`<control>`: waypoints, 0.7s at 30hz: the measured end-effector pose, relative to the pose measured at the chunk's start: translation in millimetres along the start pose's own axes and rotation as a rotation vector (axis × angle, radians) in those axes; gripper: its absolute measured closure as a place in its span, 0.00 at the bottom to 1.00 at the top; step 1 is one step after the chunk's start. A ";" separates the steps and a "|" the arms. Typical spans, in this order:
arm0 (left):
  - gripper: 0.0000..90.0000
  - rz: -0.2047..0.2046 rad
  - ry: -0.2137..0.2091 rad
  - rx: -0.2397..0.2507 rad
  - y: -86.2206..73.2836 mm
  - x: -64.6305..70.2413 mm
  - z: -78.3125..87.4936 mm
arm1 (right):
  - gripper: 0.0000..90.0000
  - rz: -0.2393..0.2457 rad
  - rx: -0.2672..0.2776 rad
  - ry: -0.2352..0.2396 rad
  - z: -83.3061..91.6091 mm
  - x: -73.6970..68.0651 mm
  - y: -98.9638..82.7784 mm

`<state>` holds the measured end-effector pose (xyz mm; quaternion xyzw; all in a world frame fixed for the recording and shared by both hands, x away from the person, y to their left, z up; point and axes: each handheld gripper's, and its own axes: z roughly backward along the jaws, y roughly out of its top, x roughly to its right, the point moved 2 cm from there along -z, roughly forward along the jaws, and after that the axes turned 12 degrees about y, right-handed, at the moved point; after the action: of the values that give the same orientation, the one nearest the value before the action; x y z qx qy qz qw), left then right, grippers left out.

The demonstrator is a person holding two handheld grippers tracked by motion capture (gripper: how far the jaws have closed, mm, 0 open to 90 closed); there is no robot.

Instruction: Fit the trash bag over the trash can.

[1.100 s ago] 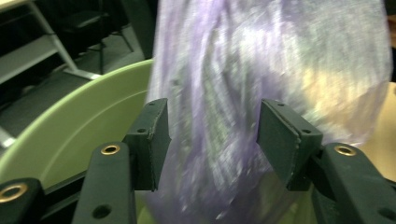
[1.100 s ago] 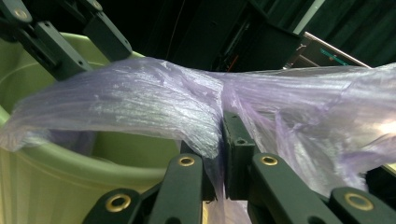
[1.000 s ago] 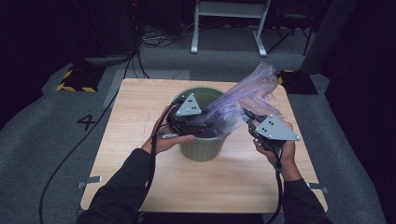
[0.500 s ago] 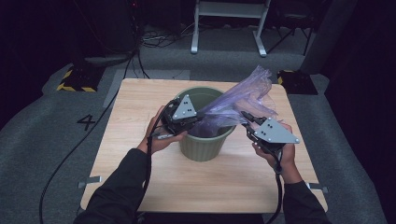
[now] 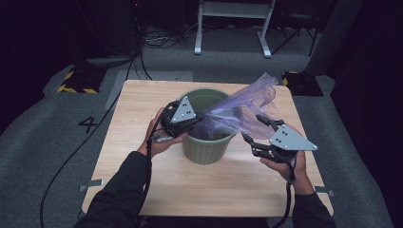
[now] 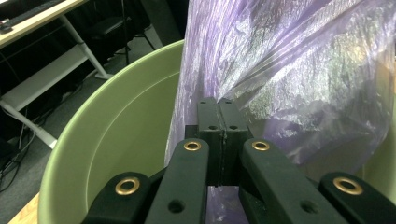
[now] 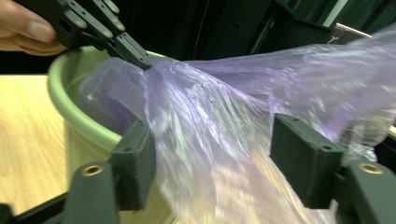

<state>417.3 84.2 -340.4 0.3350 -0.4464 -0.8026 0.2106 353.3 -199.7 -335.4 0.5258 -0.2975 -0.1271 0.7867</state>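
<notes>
While your left tool (image 5: 202,115) has clamped onto the purple plastic bag (image 5: 242,111) over the green bin (image 5: 206,147), your right tool (image 5: 259,128) has just been opening, bag between its parted jaws.

We hold a pair of tongs in each hand, forearms coming in from six o'clock in dark sleeves. Our left tongs (image 5: 202,115) sit at about ten o'clock from centre, pointing toward three o'clock, the jaws pressed fully together on a fold of the purple bag (image 5: 240,109); our left hand (image 5: 157,135) wraps the body from below. Our right tongs (image 5: 259,128) sit at four o'clock, aimed toward eleven o'clock; their jaws have just been opening and stand wide, the film lying loose between them.
</notes>
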 end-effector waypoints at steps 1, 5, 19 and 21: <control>1.00 0.002 -0.002 0.000 -0.3 -0.2 -0.1 | 0.36 -0.007 0.005 0.005 3.6 0.2 -0.1; 1.00 0.003 0.002 0.001 -1.9 -0.8 -0.3 | 0.33 -0.025 0.018 0.009 17.3 3.4 -1.1; 0.99 0.029 0.003 0.031 -12.8 -14.8 13.3 | 0.31 -0.197 -0.043 0.034 16.0 35.5 -37.6; 0.98 0.027 0.007 0.033 -14.2 -16.8 14.3 | 0.37 -0.206 -0.056 0.058 12.1 36.3 -41.9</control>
<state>417.9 110.4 -341.3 0.3351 -0.4634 -0.7910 0.2174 379.5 -244.8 -357.9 0.5348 -0.2155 -0.2002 0.7922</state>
